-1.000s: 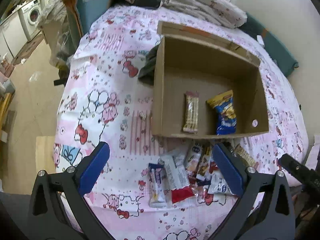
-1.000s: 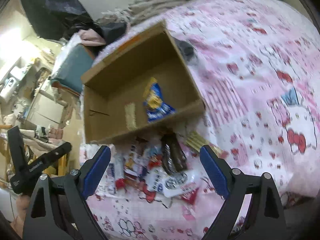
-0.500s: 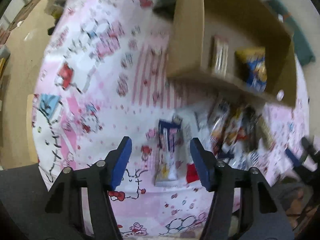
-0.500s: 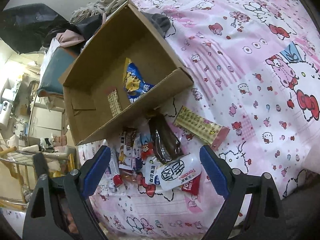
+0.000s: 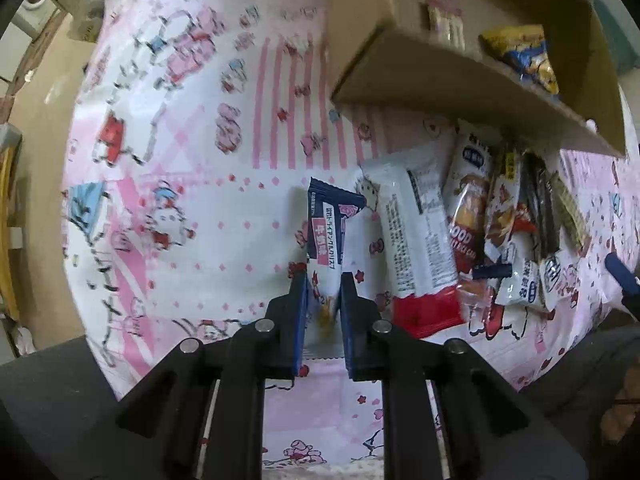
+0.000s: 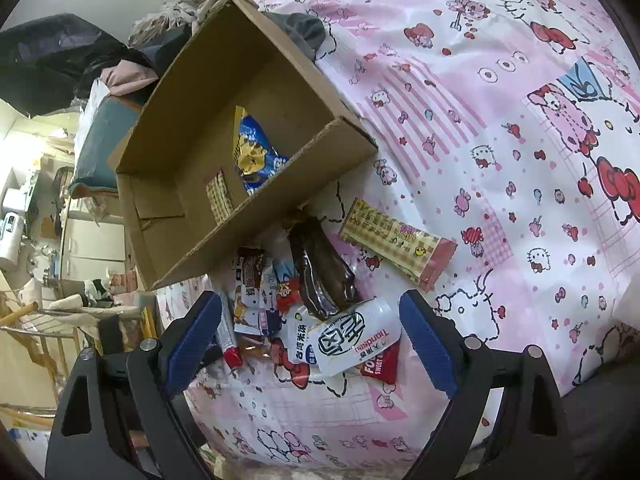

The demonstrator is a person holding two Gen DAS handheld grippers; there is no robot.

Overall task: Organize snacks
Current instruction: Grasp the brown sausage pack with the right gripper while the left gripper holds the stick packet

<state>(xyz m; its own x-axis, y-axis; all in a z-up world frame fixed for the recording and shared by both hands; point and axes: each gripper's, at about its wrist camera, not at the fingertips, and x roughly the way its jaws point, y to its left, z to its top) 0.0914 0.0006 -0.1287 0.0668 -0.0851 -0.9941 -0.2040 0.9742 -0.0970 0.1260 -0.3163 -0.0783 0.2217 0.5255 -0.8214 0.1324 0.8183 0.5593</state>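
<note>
Two snacks are already lying in the cardboard box [image 5: 420, 68], and you are now taking the next one. Your left hand-held gripper [image 5: 323, 292] is closing narrowly on the near end of the navy and white wafer packet [image 5: 326, 236], which is lying on the bed cover [image 5: 180, 200] at the left side of the snack pile [image 5: 472, 236], near the front edge of the bed. I think you should be pinching firmly, then lifting straight up, so the white packet [image 5: 416, 236] beside it is not dragged. Your right hand-held gripper [image 6: 310, 326] is staying wide above the pile, holding nothing.
</note>
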